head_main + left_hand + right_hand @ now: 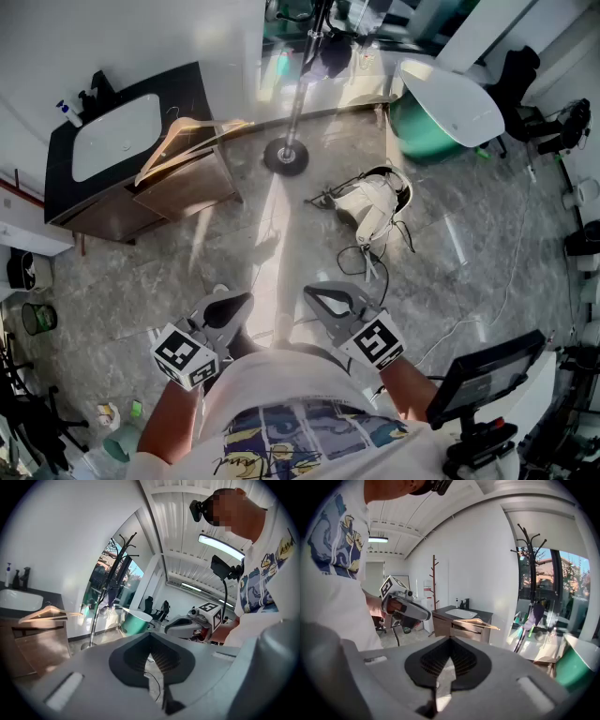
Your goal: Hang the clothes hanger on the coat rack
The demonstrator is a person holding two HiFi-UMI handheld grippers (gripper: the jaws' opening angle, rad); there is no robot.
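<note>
A wooden clothes hanger (187, 141) lies on the right end of a dark vanity cabinet (66, 192); it also shows in the left gripper view (44, 613) and the right gripper view (476, 622). The black coat rack (286, 155) stands on a round base just right of the cabinet, its hooked top visible by the window (123, 550) (529, 545). My left gripper (228, 304) and right gripper (325, 298) are held close to my body, well short of the cabinet. Both are shut with nothing between the jaws (151, 656) (449, 660).
A white sink (117, 136) sits in the vanity top with bottles at its far corner. A white bag with trailing cables (370, 202) lies on the floor ahead right. A green tub under a white top (441, 108), a monitor (487, 370) and a brown wooden rack (434, 573) stand around.
</note>
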